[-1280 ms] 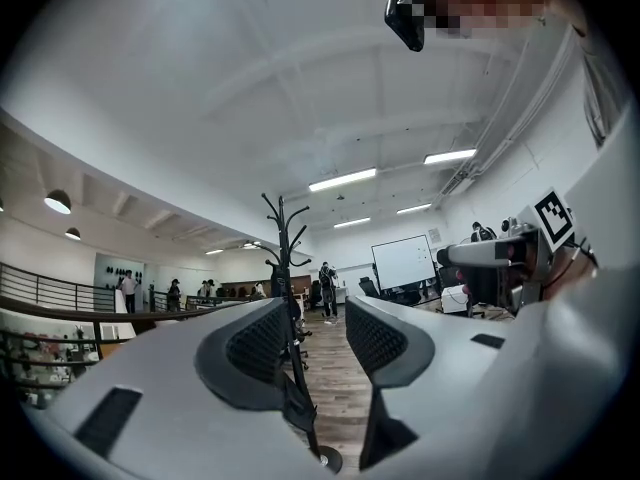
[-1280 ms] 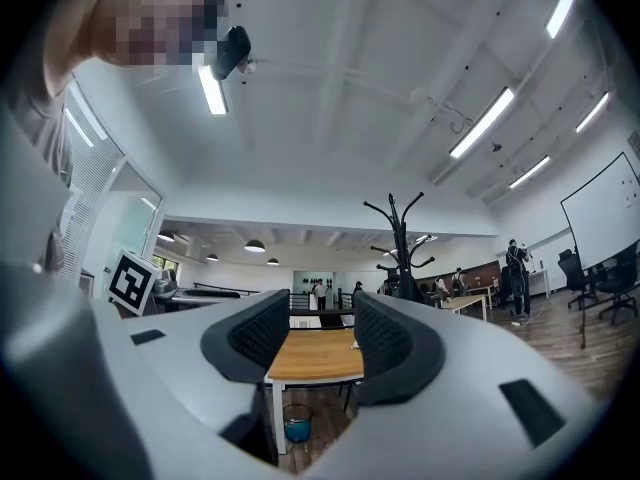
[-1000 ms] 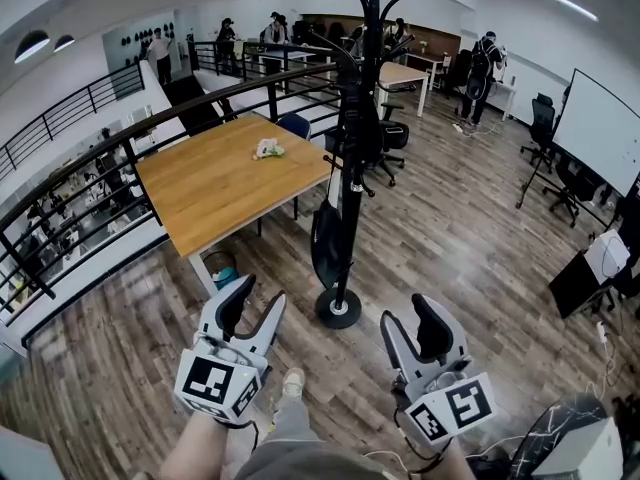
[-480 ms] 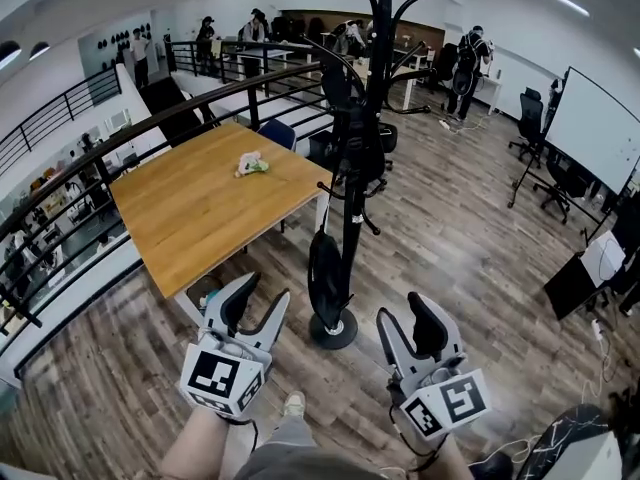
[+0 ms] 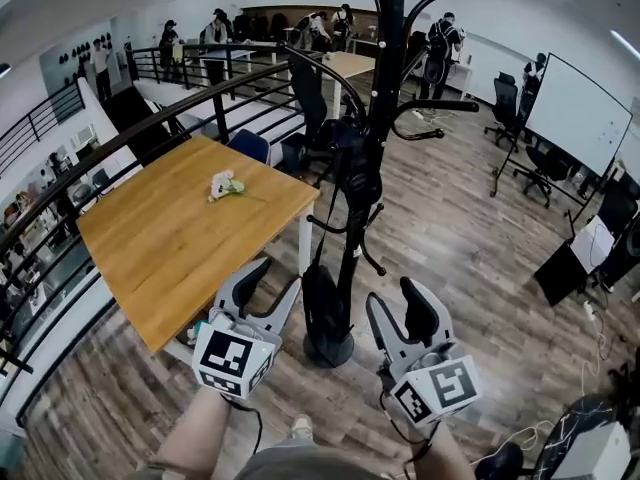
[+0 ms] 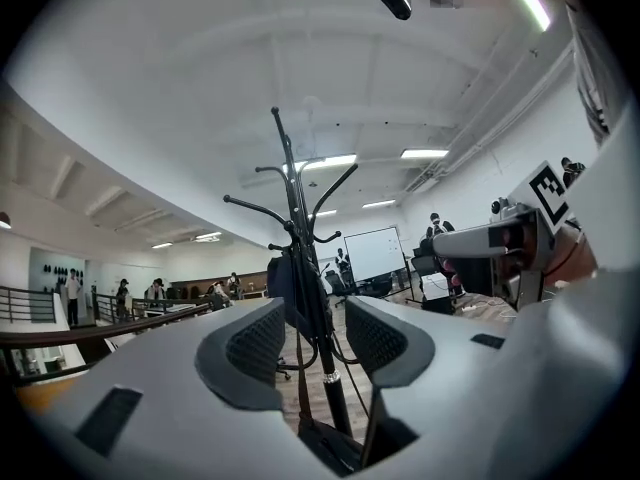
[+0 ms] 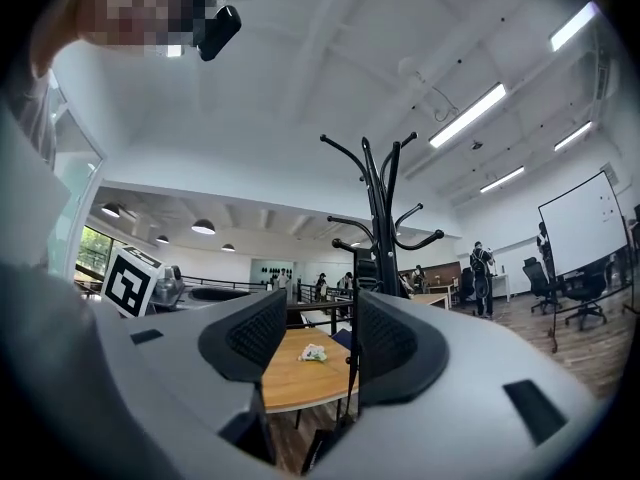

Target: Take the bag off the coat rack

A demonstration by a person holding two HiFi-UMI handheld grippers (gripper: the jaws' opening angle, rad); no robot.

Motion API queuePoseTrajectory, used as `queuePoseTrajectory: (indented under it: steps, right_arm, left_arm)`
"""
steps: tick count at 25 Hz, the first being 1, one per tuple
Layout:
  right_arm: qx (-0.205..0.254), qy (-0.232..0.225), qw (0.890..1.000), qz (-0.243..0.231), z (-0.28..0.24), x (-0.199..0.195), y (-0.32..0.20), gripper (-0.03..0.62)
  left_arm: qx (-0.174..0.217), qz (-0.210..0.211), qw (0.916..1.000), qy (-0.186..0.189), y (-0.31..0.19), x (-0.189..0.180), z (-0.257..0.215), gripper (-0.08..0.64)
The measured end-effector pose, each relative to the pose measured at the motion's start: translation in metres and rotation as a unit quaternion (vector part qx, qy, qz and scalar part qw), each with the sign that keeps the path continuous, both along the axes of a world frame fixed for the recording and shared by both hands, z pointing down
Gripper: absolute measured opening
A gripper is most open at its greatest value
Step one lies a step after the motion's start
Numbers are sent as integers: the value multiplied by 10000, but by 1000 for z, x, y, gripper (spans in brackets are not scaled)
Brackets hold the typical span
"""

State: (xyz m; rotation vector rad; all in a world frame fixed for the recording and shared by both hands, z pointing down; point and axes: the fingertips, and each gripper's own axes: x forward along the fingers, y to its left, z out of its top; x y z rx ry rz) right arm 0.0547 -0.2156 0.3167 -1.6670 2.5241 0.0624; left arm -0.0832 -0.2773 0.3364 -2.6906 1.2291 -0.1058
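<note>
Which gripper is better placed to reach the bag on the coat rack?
Probably the left. The left gripper, open, has the bag lined up between its jaws. The right gripper, jaws opening and empty, looks mostly at the table instead.

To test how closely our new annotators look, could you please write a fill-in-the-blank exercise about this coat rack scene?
The slim bag hanging low on the tall black metal coat rack is ____ in colour.
The small white and green object lies ____ the rectangular wooden table.
In the head view, the large whiteboard on its stand is to the rack's ____.
Missing words: black; on; right.
</note>
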Motion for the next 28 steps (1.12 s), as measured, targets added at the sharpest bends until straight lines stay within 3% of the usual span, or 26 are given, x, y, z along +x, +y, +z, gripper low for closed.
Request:
queuePoseTrajectory:
  steps: [8,15,21,28]
  right_arm:
    - [-185,81,9986,491,15,-6,-78,245]
    - [-505,148,9955,785,40,-9,-128,255]
    - [-876,258,9914,932,75,-3,-159,259]
    - [-1126,397,9878,1002,103,3,-187,264]
  left_arm:
    - [-106,403,9990,-141,-80,18,12,196]
    - [-464,703,9963,-171,-119,42,38,196]
    - [-697,654,9940,-527,-152,66,73,196]
    - [-1033,764,9908,-426,-172,91,93,196]
